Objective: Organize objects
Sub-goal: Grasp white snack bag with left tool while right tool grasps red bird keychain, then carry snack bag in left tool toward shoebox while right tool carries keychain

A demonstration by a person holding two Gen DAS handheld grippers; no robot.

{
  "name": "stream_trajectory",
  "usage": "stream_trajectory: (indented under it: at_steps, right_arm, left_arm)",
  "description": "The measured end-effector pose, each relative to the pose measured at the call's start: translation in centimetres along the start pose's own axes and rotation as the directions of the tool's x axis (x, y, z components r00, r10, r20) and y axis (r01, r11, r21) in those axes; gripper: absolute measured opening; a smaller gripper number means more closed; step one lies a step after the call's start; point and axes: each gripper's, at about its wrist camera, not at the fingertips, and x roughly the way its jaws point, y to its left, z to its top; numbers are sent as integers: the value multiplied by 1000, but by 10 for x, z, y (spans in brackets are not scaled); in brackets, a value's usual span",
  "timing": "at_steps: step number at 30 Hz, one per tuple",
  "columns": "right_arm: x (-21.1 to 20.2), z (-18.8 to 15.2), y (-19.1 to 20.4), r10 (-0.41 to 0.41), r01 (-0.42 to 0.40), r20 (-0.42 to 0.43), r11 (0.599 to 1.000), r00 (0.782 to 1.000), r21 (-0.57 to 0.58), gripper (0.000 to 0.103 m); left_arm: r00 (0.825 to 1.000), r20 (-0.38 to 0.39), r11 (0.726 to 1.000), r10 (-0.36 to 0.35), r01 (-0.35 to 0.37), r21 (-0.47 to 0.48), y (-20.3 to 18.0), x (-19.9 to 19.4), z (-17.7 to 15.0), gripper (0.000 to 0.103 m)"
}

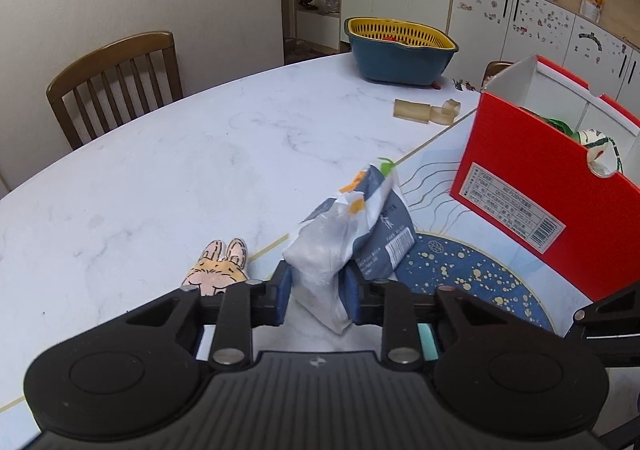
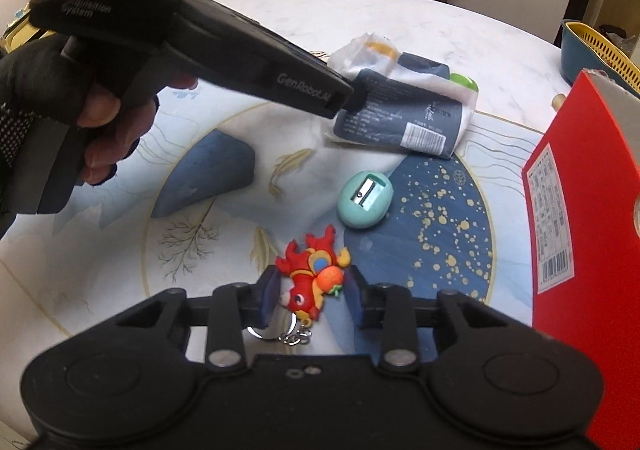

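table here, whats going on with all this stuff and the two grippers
A person is tidying small items on a marble table with a handheld gripper in each hand. The left gripper is shut on a crumpled blue and white packet, its far end resting on the patterned mat. The right gripper is open around a red toy keychain lying on the mat, not yet clamped. A teal pencil sharpener lies just beyond, and an open red box stands to the right.

Matte black left gripper (image 2: 352,97) printed "GenRobot.AI" in white, with blue fingers (image 1: 283,290); black fingerless glove (image 2: 24,89).
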Motion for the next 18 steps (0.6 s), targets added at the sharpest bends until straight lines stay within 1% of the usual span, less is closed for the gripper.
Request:
stream_trajectory:
  at_steps: [4,6,12,18]
  right_arm:
    - [-3,-4,2,-3,3,7,1000,1000,18,32]
    - [-6,-6,1,-3,3,14,1000,1000,27,26]
    - [-15,-15,-3,-12,11,16,999,1000,51,26]
    - [-34,-25,-7,-5,2,43,997,999,73,26]
  left_arm:
    - [1000,8,1000,-1,1,-23,-1,-5,-3,21]
    - [1000,10,1000,1,-1,-30,-2,-8,-4,20]
    - [1000,31,998,-3,5,-68,-3,-25,-9,19]
    - [999,35,993,9,-5,-117,0,-49,-22,19]
